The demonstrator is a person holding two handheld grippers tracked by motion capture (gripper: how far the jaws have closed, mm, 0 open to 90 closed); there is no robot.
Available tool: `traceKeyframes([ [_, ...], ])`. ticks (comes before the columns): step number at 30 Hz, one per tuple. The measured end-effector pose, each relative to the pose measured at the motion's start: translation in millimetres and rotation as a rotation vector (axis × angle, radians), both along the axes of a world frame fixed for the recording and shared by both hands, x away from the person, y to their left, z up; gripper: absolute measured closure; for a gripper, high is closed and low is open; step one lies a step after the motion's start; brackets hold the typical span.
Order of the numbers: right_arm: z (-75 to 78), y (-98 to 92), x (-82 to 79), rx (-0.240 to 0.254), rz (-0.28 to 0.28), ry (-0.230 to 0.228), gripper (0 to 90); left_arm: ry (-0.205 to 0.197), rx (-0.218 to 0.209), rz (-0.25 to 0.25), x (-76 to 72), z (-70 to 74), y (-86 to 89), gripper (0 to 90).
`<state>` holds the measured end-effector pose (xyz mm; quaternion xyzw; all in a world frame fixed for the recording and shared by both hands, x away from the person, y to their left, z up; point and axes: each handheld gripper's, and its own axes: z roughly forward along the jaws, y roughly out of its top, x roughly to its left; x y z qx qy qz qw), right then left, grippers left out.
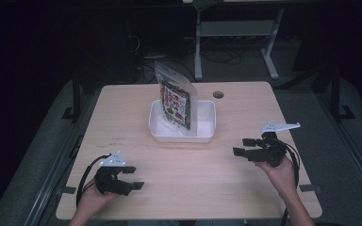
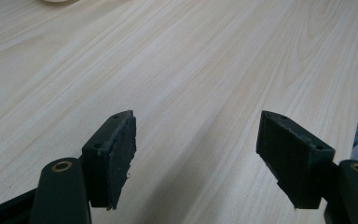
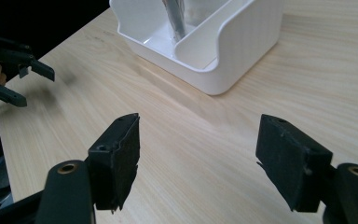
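- Snack bag (image 1: 176, 100), clear with a dark printed label, stands tilted in the white tray (image 1: 205, 135) near the middle of the table (image 1: 184, 188); it leans toward the far left and seems to rest against a tray wall, which likely keeps it from falling flat.
- Tray walls hold the bag's foot in place, so the top edge sticks up well above the rim, easy to take from above.
- Right gripper (image 1: 245, 146) hangs low over the table just right of the tray, apart from it, jaws spread wide with nothing between them; it points toward the tray, which suits a reach for the bag.
- Left gripper (image 1: 133, 177) sits at the near left of the table, well away from the tray, jaws also released and empty, as if waiting.
- Right gripper view shows what the high view cannot: a low dividing wall inside the tray (image 3: 242, 37), with the bag's foot (image 3: 175, 18) beside it, though the bag's top is cut off there.
- Left gripper view gives bare wood between its pads (image 2: 121, 154), plus a pale sliver at the top edge, perhaps the tray, too little to tell.
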<state>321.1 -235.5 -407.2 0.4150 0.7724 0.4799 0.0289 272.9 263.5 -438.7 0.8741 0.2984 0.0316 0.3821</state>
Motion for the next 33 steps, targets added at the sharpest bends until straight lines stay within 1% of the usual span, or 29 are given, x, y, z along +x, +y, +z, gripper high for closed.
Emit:
traceKeyframes([
  [7,-9.9,-8.9,-7.6,0.011,-0.017,0.011,28.1,0.004,-0.003,0.0,0.1,-0.4,-0.5,27.3],
  [10,-14.7,-11.6,-11.5,0.009,-0.014,0.018,27.5,0.004,-0.001,0.001,0.1,-0.6,-0.9,27.2],
  [15,-22.3,-15.6,-19.6,0.021,-0.015,0.034,26.5,0.003,0.004,0.0,0.2,-0.8,-0.7,26.9],
  [18,-25.3,-17.0,-25.0,0.037,-0.009,0.04,25.9,0.003,0.007,0.002,0.5,-1.4,-0.7,26.7],
  [21,-26.2,-16.8,-30.8,0.024,-0.001,0.039,25.9,0.006,0.007,0.005,0.3,-1.8,-0.9,26.3],
  [28,-33.1,-16.2,-44.3,0.023,0.017,0.045,25.1,0.006,0.009,0.008,-0.1,-2.5,-1.0,25.7],
  [31,-36.6,-14.1,-49.8,0.003,0.025,0.052,24.3,0.006,0.016,0.005,-0.3,-2.9,-1.1,25.6],
  [33,-38.1,-13.1,-52.9,-0.003,0.03,0.048,24.3,0.005,0.017,0.006,-0.4,-2.9,-1.1,25.4],
])
